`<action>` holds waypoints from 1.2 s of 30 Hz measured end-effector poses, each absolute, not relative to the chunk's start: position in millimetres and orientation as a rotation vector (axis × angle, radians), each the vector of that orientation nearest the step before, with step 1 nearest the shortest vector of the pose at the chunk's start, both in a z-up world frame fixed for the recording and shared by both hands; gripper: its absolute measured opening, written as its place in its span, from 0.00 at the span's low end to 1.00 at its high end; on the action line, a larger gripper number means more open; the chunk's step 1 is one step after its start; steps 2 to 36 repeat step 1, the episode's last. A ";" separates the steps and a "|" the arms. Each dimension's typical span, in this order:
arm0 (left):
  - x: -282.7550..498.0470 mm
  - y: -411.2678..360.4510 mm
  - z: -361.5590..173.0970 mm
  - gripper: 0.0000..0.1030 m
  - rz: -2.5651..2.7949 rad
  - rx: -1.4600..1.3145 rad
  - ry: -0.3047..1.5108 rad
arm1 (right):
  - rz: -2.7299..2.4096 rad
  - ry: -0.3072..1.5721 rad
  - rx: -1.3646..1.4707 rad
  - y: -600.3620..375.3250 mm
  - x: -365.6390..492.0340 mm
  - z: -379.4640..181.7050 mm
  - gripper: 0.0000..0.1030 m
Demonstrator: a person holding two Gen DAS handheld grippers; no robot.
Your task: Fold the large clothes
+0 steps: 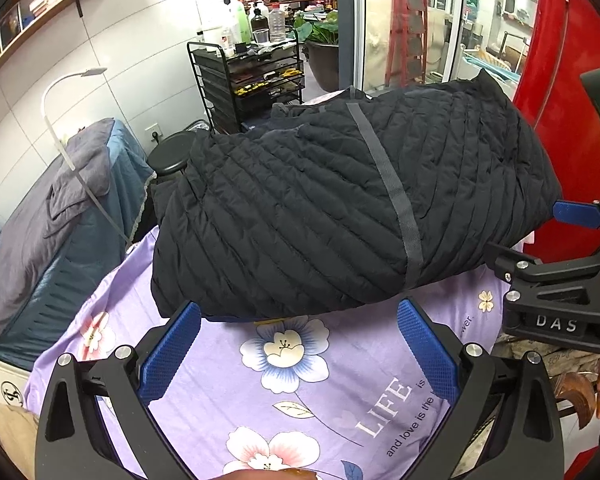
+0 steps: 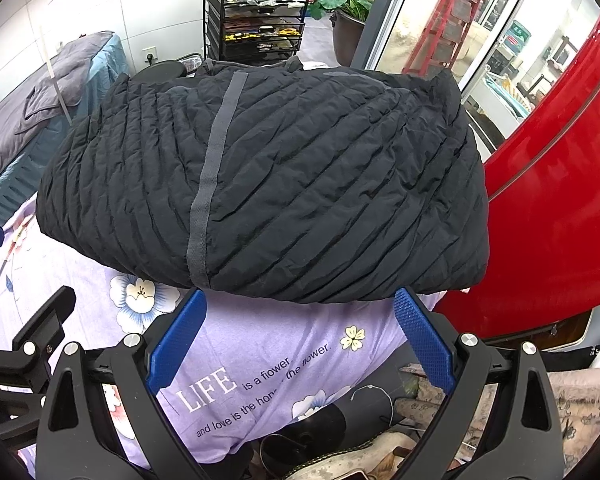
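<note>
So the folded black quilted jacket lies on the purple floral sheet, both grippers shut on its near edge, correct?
Not quite. Both wrist views show the left gripper and right gripper open and empty, just short of the black quilted jacket folded on the purple floral sheet.

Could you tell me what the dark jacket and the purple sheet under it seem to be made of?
The jacket looks like matte, thin synthetic shell over padding: puffy stitched channels, fine crinkles. The grey strip across it looks like woven tape. The sheet looks like soft printed cotton or polyester; I cannot tell which.
</note>
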State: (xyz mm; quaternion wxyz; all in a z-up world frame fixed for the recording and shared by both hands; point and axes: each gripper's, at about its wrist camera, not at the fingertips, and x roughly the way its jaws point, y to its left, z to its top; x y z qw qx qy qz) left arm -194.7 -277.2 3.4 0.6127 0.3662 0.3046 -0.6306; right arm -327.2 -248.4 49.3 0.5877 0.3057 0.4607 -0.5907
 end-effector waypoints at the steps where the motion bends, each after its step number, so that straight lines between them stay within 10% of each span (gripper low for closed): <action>1: -194.3 -277.4 3.6 0.94 -1.453 0.845 0.702 | -1.376 1.074 0.712 -248.5 -327.2 49.3 0.91; 36: -194.3 -277.4 3.6 0.94 -1.453 0.845 0.702 | -1.376 1.074 0.712 -248.5 -327.2 49.3 0.91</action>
